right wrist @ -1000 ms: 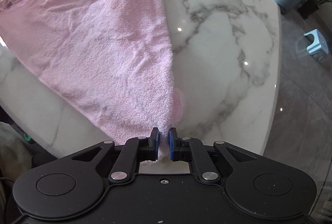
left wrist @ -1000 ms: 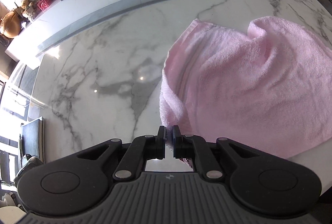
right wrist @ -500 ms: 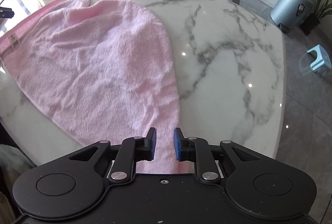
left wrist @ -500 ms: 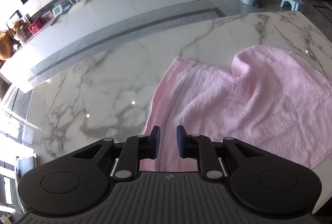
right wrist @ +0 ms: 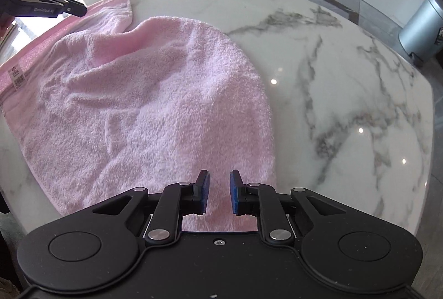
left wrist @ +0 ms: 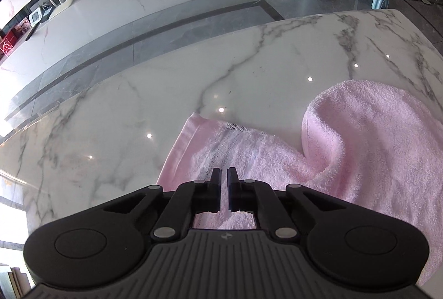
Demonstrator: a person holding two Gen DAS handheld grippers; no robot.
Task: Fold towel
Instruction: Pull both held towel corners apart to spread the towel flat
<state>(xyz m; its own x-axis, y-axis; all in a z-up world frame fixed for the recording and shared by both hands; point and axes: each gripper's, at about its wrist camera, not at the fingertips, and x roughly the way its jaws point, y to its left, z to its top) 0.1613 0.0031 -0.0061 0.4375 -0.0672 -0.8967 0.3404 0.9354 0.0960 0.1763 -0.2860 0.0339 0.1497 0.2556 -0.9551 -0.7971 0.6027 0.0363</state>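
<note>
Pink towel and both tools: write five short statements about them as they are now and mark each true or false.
1. The pink towel lies on a marble table. True.
2. The right tool clamps the towel. False: its jaws stand apart, nothing between them.
3. The left tool has a narrower gap than the right. True.
4. The towel lies flat in a neat rectangle. False: it is rumpled, with a raised fold.
5. A label shows near one towel edge. True.

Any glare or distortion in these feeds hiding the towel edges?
Left wrist: small ceiling-light glints on the marble table, blown-out window at left, fisheye bending; towel edges stay clear. Right wrist: glints on marble, overexposed top-left corner behind the left gripper; towel sharp.
</note>
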